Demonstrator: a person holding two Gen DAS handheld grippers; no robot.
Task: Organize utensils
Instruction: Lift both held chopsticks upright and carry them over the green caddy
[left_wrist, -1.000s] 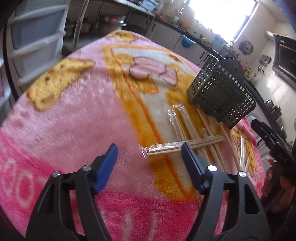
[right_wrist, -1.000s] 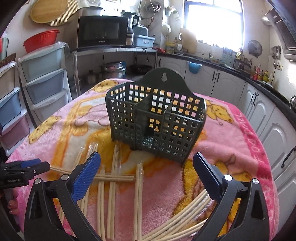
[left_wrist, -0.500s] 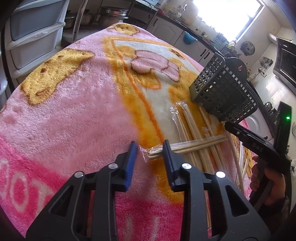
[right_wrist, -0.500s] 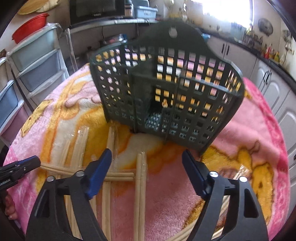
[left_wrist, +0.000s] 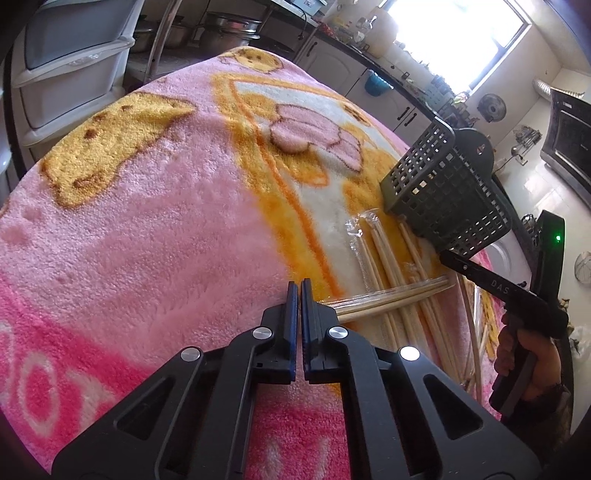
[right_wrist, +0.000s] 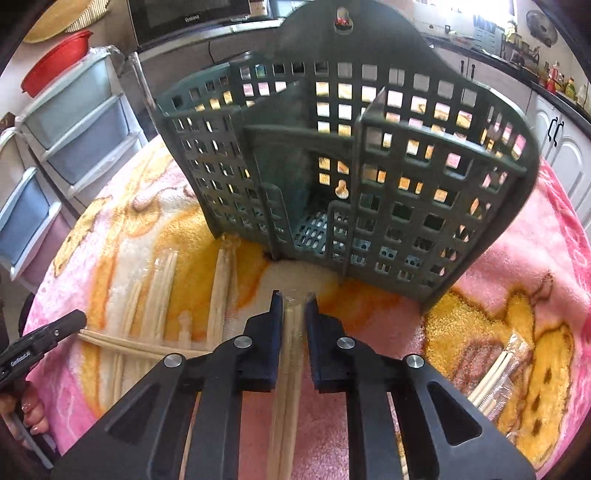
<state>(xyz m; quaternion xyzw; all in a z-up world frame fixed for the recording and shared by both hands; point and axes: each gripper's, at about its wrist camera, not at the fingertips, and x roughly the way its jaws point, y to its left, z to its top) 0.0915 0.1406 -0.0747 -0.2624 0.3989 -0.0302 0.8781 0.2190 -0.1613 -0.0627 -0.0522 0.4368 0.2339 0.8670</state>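
Both tools had just been closing: the left tool (left_wrist: 298, 291) shut on the crosswise chopstick packet's (left_wrist: 391, 301) end, the right tool (right_wrist: 293, 306) on a lengthwise chopstick pair (right_wrist: 290, 369) pointing at the basket (right_wrist: 369, 177) mid-surface.

Pink blanket (left_wrist: 155, 236), drawers (right_wrist: 70, 125), microwave (right_wrist: 188, 14)

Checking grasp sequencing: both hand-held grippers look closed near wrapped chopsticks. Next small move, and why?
Probably lift the right hand-held gripper toward the basket. Its jaws have just closed on a wrapped chopstick pair lying on the blanket, with the empty basket just beyond. The left hand-held gripper has shut at the end of the crossways pair; a hold is unclear.
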